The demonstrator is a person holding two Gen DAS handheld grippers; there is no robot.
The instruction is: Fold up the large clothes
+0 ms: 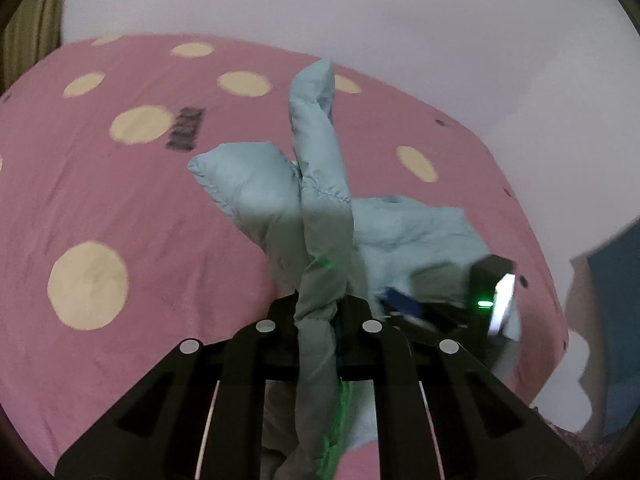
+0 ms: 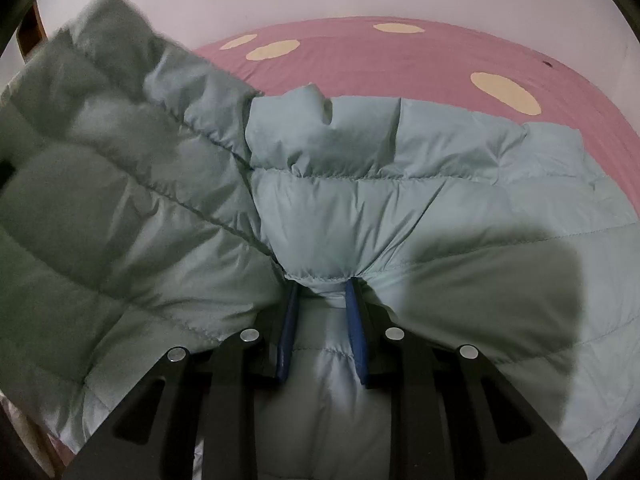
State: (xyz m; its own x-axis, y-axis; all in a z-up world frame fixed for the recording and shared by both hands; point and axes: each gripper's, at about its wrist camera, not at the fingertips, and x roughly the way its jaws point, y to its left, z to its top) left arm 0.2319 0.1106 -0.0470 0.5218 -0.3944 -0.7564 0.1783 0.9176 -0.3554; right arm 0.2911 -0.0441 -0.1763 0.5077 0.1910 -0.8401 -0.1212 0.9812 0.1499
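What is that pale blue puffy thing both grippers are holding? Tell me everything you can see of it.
It is a quilted jacket of pale blue, smooth, slightly shiny cloth, stitched into padded bands. It lies partly spread on the pink bedspread with cream dots. The right gripper pinches a bunched hem edge between its blue pads. The left gripper clamps a twisted fold, lifting it so two padded flaps stick up. A panel on the left of the right view is raised and shadowed.

No legible text; dark print on bedsheet blurred.
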